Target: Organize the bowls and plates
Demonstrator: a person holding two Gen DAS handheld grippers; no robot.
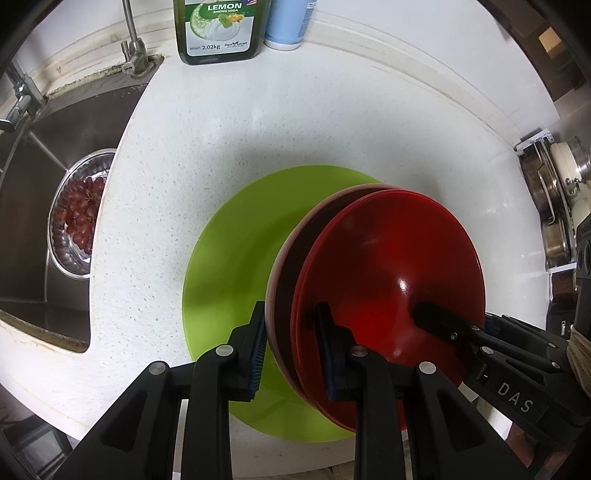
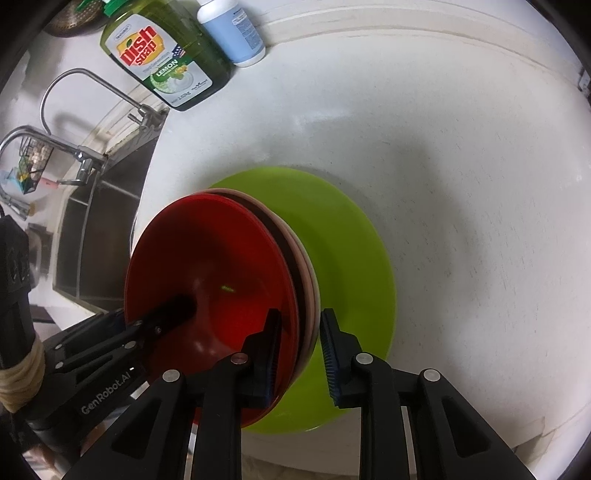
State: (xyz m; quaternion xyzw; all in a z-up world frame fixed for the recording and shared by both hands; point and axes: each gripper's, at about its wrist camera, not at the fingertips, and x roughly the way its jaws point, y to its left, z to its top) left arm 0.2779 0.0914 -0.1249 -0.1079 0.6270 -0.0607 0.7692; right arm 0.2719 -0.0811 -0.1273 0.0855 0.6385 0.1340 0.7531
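**Red bowls held over green plate by the sink**

Gripped from both sides above a green plate [image 1: 229, 258] near the countertop's [image 1: 332, 122] front edge: nested red bowls [image 1: 388, 266], empty inside. Left gripper [image 1: 291, 350] pinching one rim, right gripper [image 2: 301, 354] with fingers astride the opposite rim, pad contact unclear. Left of the counter, in the sink [image 1: 33, 184], a metal bowl [image 1: 62, 236] holding red grapes [image 1: 83, 210]. At the back edge, dish soap [image 1: 218, 29] beside a blue bottle [image 1: 288, 22].

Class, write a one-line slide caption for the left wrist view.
Both grippers, left and right, straddle stacked red bowls above a green plate.
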